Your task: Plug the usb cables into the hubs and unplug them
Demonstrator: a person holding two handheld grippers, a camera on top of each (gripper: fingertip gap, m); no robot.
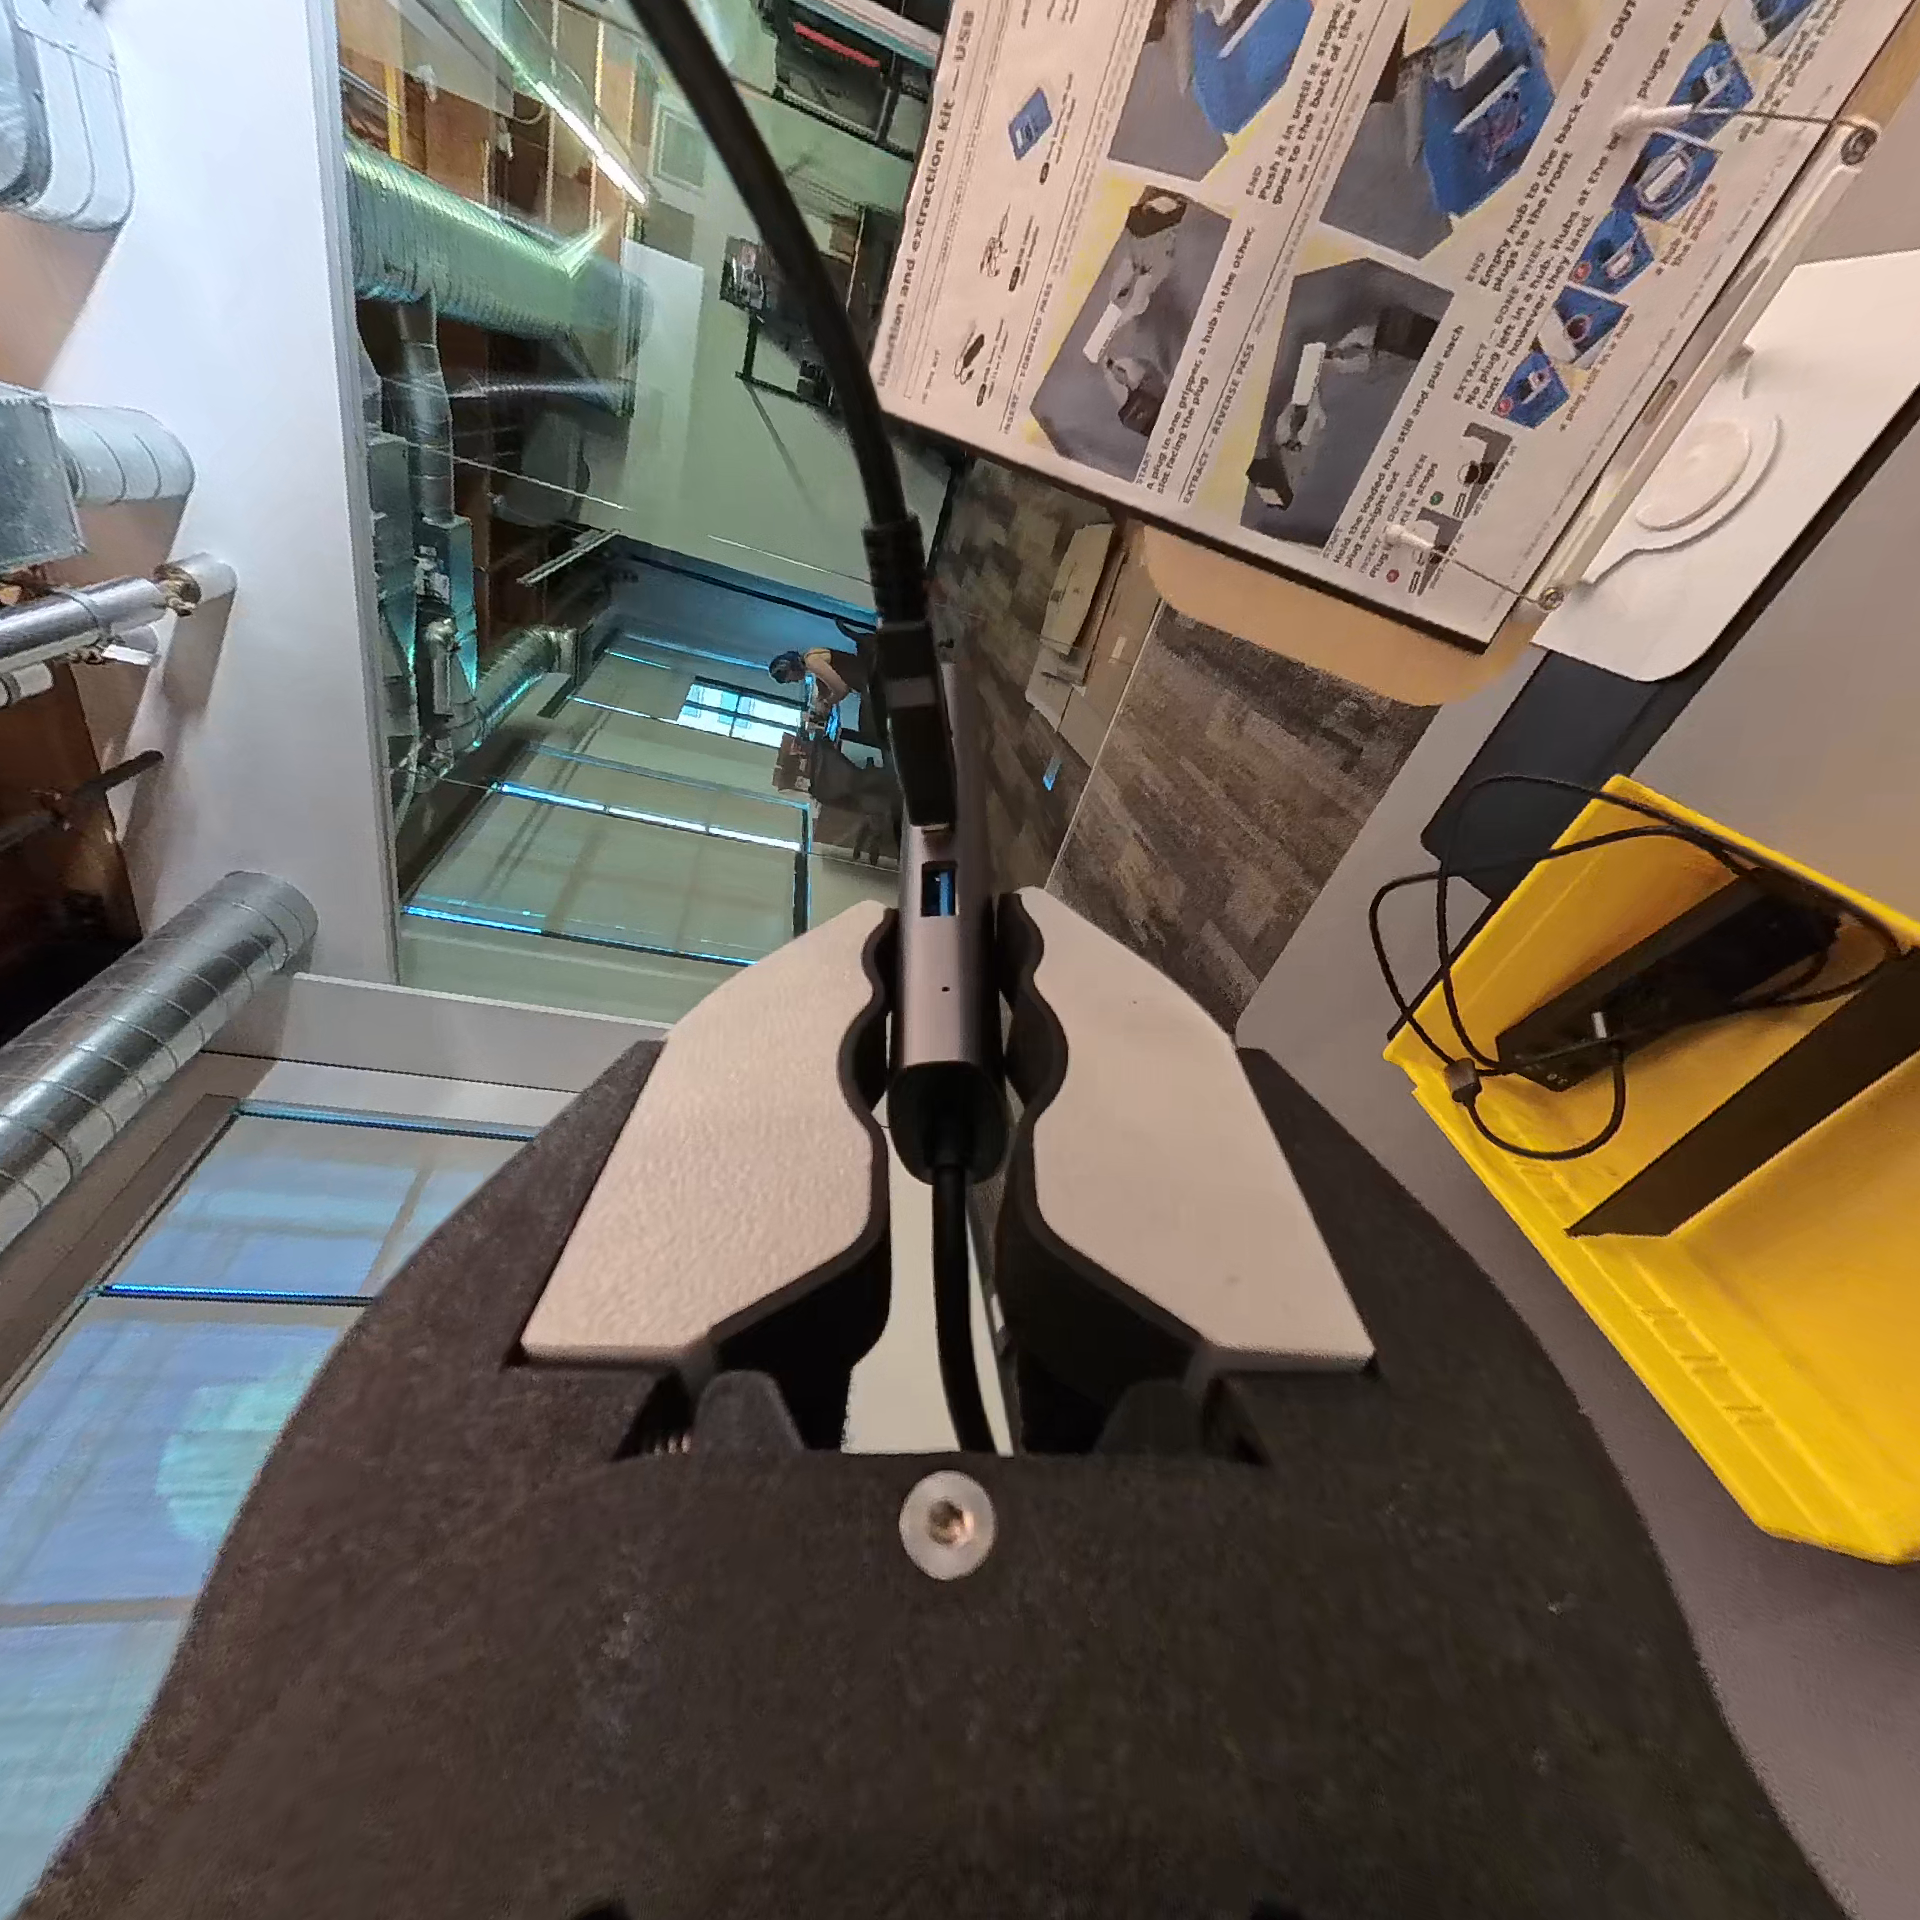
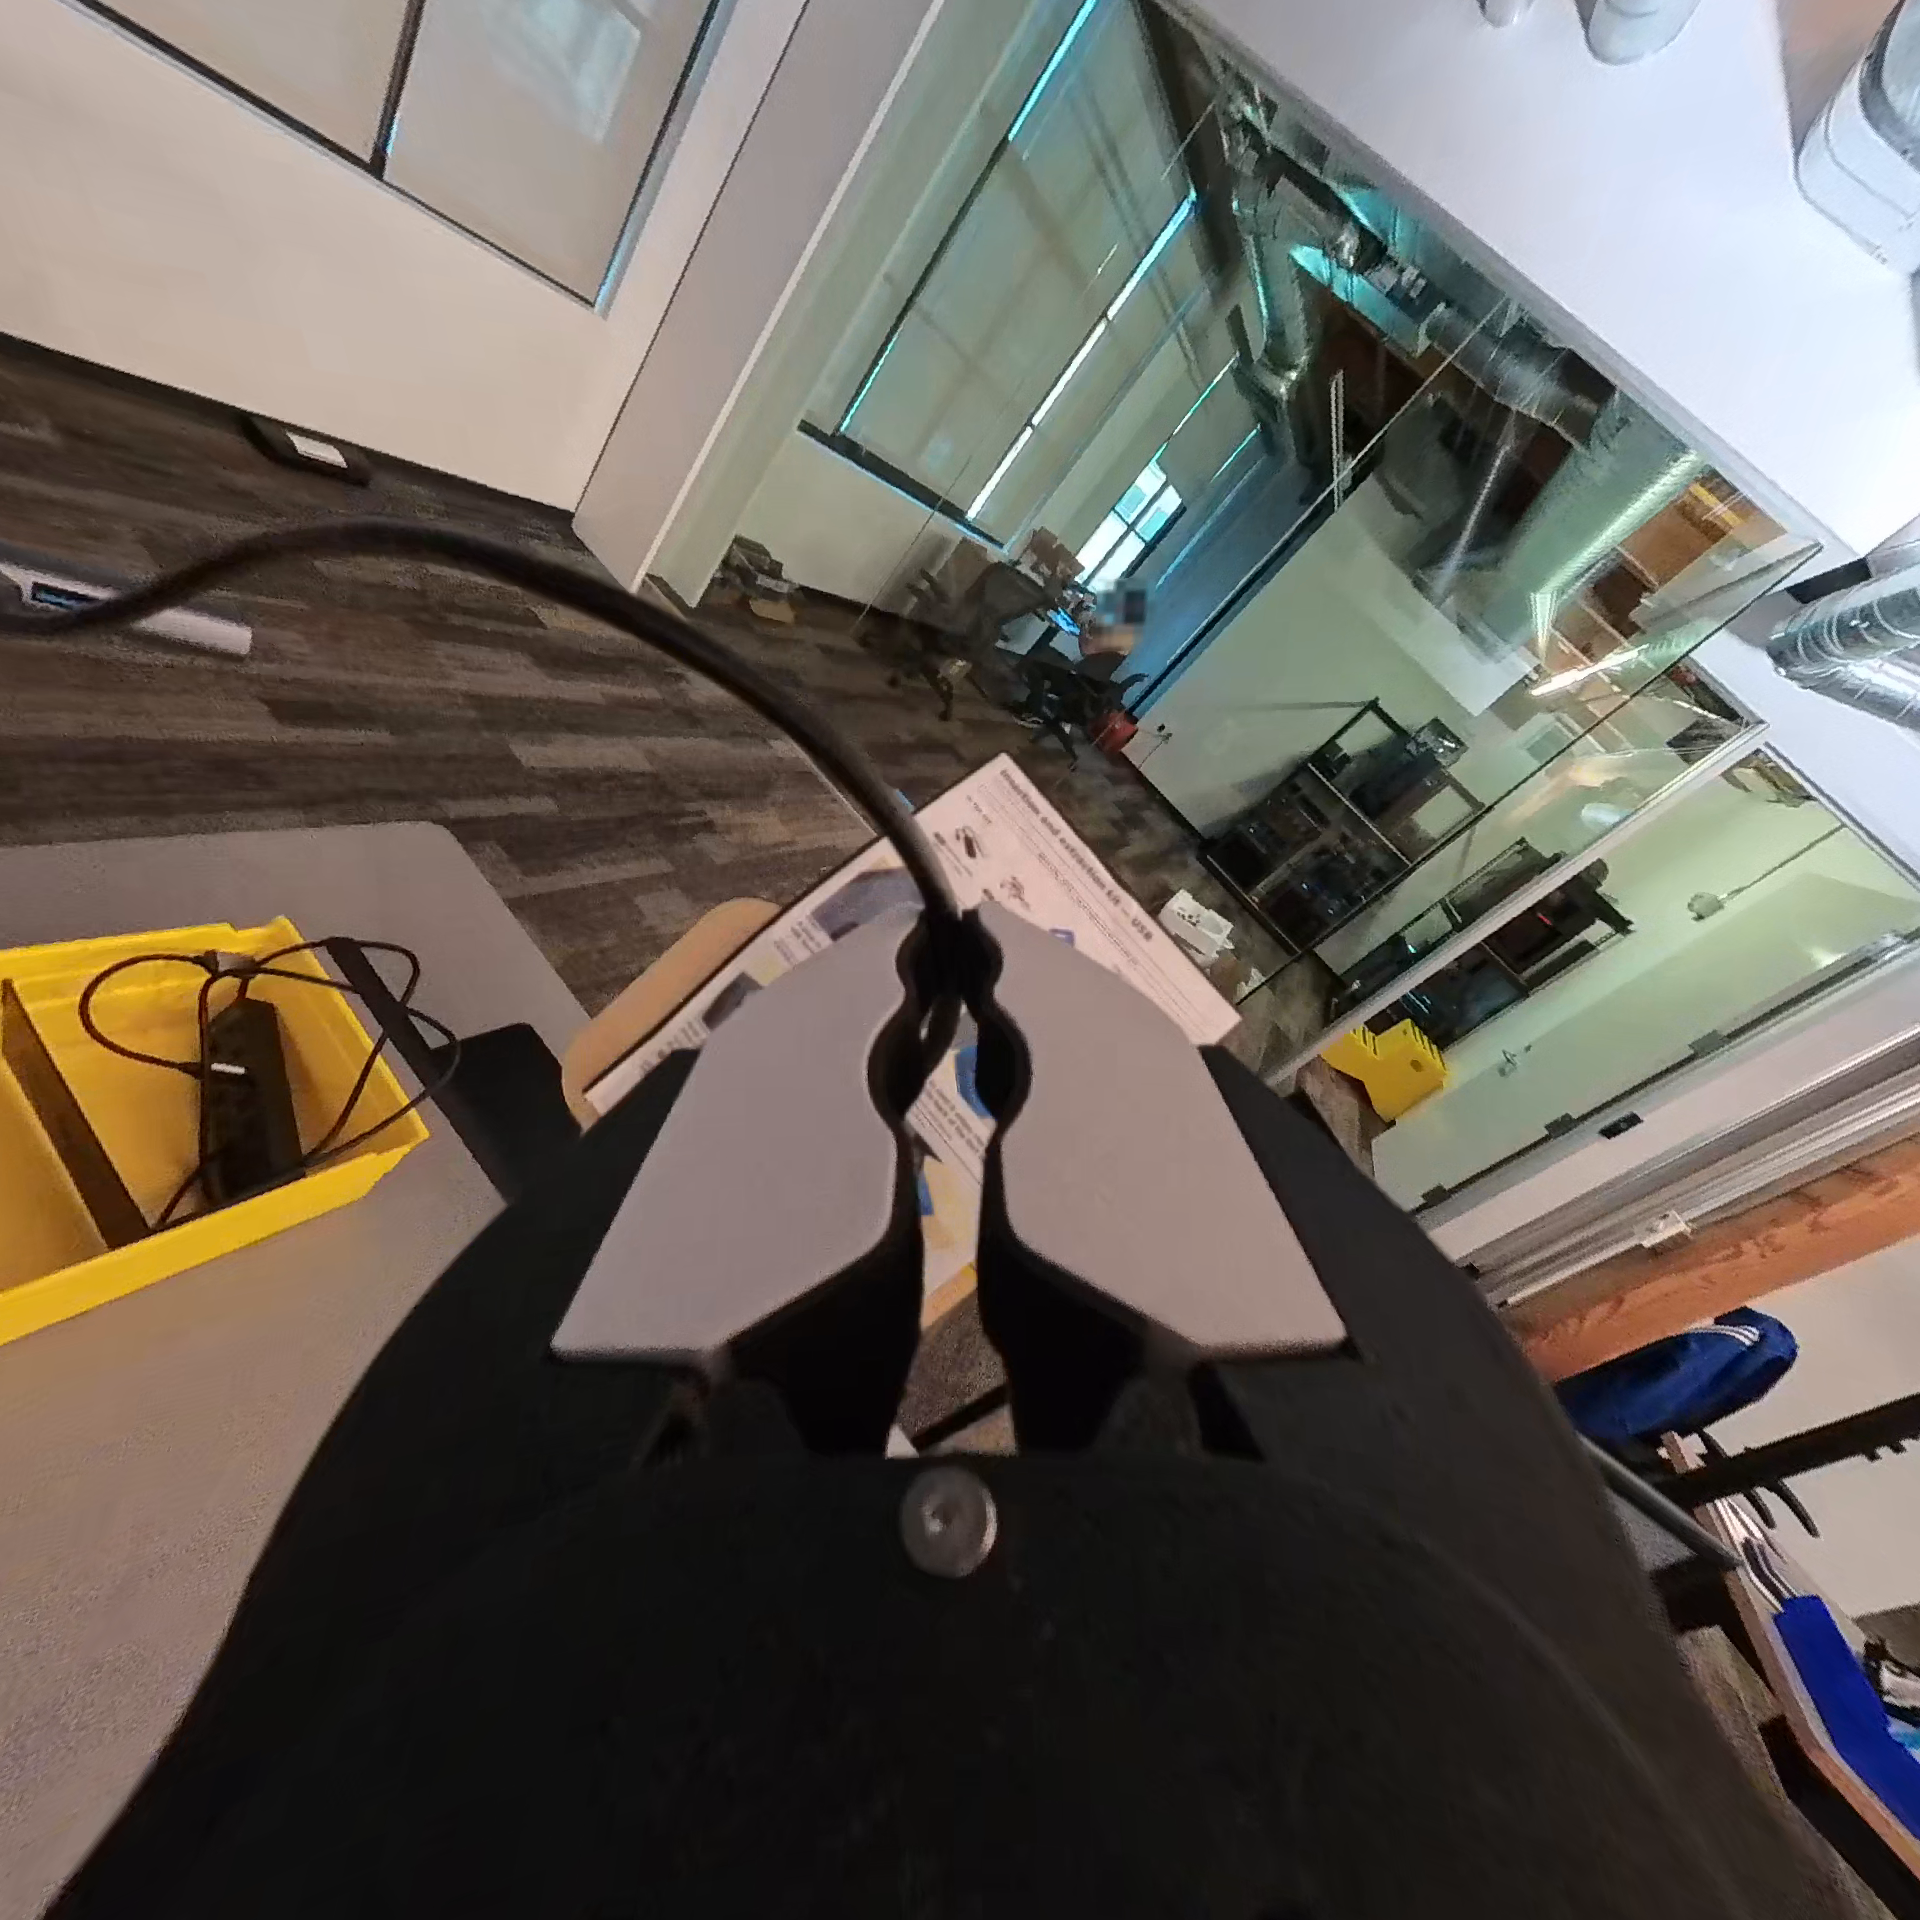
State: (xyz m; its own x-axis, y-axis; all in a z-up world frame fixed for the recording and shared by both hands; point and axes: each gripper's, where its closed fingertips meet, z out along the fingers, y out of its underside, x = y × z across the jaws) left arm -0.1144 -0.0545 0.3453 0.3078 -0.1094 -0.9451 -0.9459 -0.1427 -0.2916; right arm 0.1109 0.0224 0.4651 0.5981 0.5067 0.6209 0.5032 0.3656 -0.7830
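Note:
In the left wrist view my left gripper (image 1: 940, 914) is shut on a slim grey USB hub (image 1: 940, 997), held lengthwise between the fingers, with one blue port (image 1: 940, 878) open. A black USB plug (image 1: 914, 727) sits at the hub's far port with a sliver of metal showing. Its cable (image 1: 800, 260) arcs up out of view. The hub's own lead (image 1: 951, 1299) runs back between the fingers. My right gripper (image 2: 948, 935) is shut on the black cable (image 2: 727, 665), which curves left to the hub (image 2: 62, 597) at the frame edge.
A yellow bin (image 1: 1714, 1351) on the grey table (image 1: 1818, 1766) holds a black hub (image 1: 1662, 987) with a thin coiled cable; it also shows in the right wrist view (image 2: 62, 1278). A printed instruction sheet (image 1: 1299, 260) on a wooden board stands behind. Carpeted floor and glass walls lie beyond. The left gripper's tips are roughly 25 cm from the right gripper's.

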